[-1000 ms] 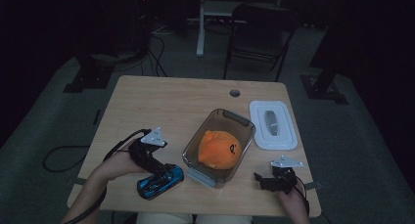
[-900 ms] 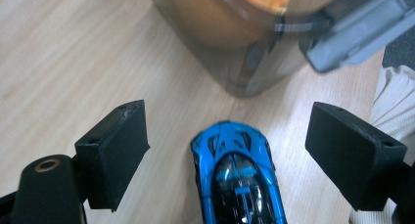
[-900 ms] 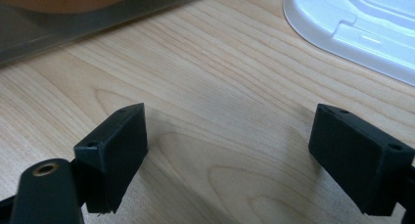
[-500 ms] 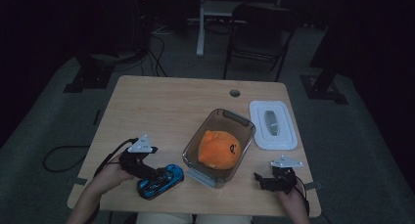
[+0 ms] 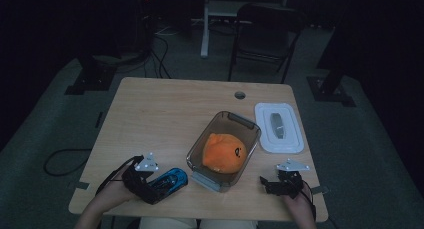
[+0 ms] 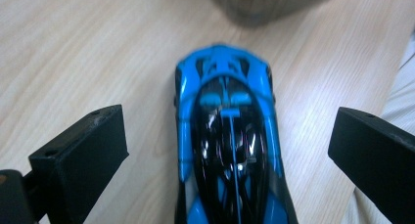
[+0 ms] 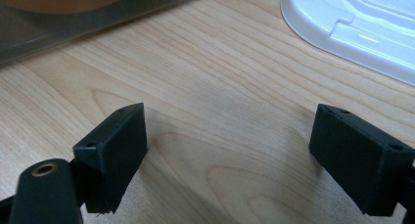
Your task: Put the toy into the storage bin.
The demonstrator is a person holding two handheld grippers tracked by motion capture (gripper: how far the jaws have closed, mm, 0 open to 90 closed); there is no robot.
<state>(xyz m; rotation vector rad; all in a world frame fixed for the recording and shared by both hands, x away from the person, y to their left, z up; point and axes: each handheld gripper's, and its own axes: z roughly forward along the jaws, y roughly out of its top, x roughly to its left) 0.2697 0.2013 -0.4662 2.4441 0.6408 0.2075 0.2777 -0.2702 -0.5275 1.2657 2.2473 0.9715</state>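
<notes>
A blue and black toy car (image 5: 171,179) lies on the wooden table (image 5: 165,119) near its front left edge. My left gripper (image 5: 159,187) straddles it from behind. In the left gripper view the car (image 6: 227,136) sits between the two black jaws with bare wood on either side, so the left gripper (image 6: 227,131) is open; its jaws have just been opening. My right gripper (image 5: 266,184) rests at the front right, open (image 7: 227,131) over bare wood with nothing between its jaws.
A clear plastic container (image 5: 240,120) holding an orange plush toy (image 5: 223,152) stands between the two grippers, right of the car. Its white lid (image 5: 290,139) lies at the right edge. A cable hole (image 5: 240,95) is at the back. Chairs stand beyond the table.
My left hand has sunk and drawn back toward the front edge, and its jaws have spread off the car's sides. The right hand has not moved.
</notes>
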